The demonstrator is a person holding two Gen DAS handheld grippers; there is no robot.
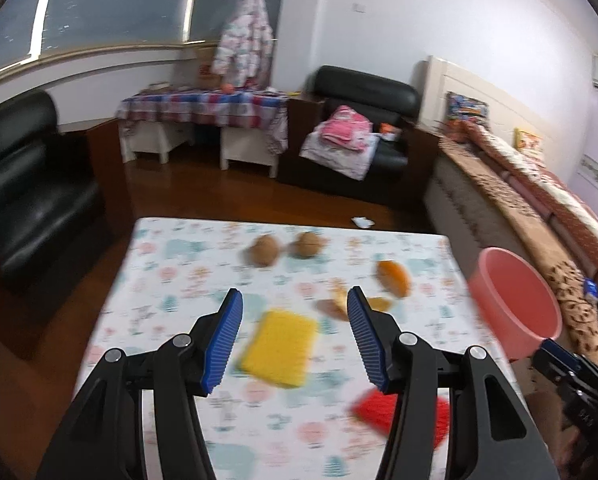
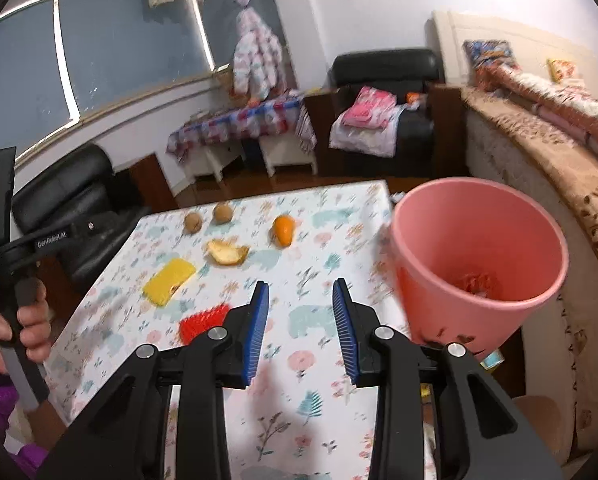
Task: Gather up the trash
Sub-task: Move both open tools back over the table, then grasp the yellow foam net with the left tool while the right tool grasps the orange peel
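**Over the table, both grippers empty**

Above the patterned table (image 2: pixel 323 220), the left gripper (image 1: pixel 295 332) hangs with its jaws wide and nothing between them, roughly over the yellow sponge (image 1: pixel 279 346). The right gripper (image 2: pixel 301 328) is also spread wide and empty, over bare cloth, just beside the pink bin (image 2: pixel 479 256) at the table's right edge.

The trash lies mid-table: an orange peel (image 2: pixel 226 254), a second peel (image 2: pixel 283 230) and two nuts (image 2: pixel 193 223) further back.

The likely slip is a wrong pick. The sponge sits nearest the left jaws, and a red brush (image 2: pixel 203 322) lies close by, so closing now could take a tool instead of the peel. The peel is thin and curled, and may slide out. The bin looks close to the table edge, so a knock might tip it.

Only the right view looks into the bin, where something reddish already lies. It also shows the person's hand (image 2: pixel 15 328) on the left handle. The left view is blurred.
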